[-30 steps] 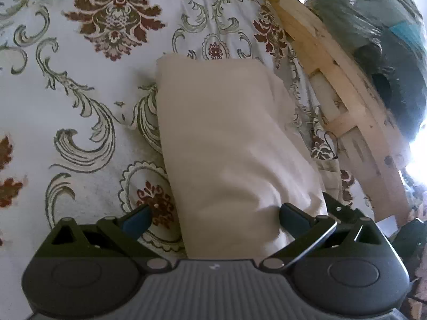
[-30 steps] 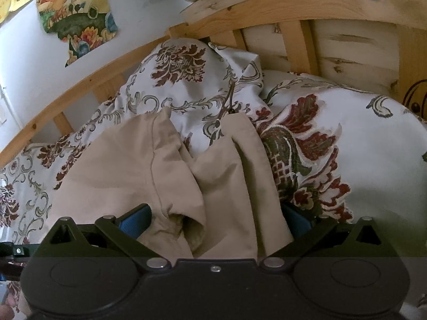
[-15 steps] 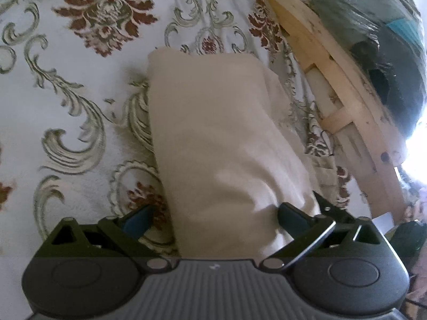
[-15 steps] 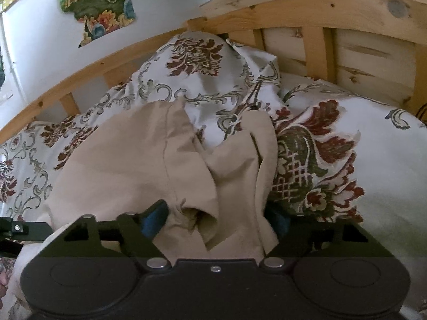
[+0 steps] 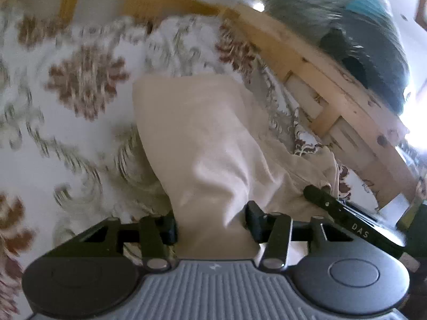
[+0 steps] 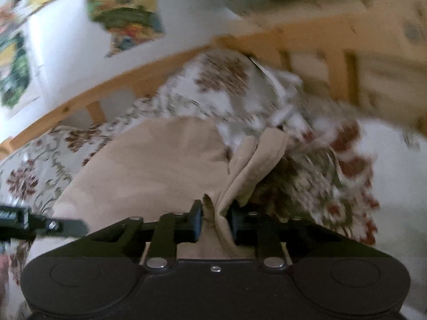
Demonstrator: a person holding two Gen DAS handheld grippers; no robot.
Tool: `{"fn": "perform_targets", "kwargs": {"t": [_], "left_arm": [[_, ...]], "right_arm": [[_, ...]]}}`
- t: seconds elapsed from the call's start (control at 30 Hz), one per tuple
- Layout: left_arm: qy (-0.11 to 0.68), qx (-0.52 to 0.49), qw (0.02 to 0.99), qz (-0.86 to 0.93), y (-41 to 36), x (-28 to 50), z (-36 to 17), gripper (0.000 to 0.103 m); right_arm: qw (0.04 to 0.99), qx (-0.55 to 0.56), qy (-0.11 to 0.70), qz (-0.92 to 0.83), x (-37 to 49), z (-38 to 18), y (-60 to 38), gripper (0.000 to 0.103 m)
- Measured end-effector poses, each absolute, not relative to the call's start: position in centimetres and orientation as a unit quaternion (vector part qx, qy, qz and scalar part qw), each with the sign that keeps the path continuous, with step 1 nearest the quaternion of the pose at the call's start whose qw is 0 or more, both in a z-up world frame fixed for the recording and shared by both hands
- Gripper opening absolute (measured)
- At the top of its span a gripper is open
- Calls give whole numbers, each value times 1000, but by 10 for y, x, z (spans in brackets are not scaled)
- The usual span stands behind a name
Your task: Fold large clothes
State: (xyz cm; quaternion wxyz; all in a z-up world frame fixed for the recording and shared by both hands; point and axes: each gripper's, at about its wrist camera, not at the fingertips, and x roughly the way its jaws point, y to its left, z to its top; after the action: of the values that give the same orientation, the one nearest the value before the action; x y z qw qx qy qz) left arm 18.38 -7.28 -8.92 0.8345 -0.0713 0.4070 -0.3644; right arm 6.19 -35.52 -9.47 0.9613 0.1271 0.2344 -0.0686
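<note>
Both sets of jaws are closing on the beige garment [image 5: 202, 144]: the left gripper [image 5: 210, 225] around a thick fold, the right gripper [image 6: 215, 220] pinching a bunched edge, seemingly tight; it lies on the floral bedspread [image 5: 53, 122] beside the wooden bed frame [image 5: 320, 80].

The beige garment [image 5: 202, 138] is soft matt cloth, creased. The bedspread [image 5: 53, 138] is printed matt fabric. The bed frame [image 5: 328, 85] is bare knotty wood. The left claw [image 5: 210, 224] is matt black plastic with shiny metal pins.
</note>
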Motion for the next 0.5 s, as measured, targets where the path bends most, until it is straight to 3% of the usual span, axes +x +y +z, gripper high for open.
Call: {"fn": "perform_targets", "kwargs": {"t": [0.2,0.5], "left_arm": [[347,-29,869,-352,-46,187,-57,48],[343,-21,900,-268,29,259,-57,50]], "right_arm": [[981,30,189,-28,80,-72,-305,17],[985,20,167,43,178,-65,-229,18]]}}
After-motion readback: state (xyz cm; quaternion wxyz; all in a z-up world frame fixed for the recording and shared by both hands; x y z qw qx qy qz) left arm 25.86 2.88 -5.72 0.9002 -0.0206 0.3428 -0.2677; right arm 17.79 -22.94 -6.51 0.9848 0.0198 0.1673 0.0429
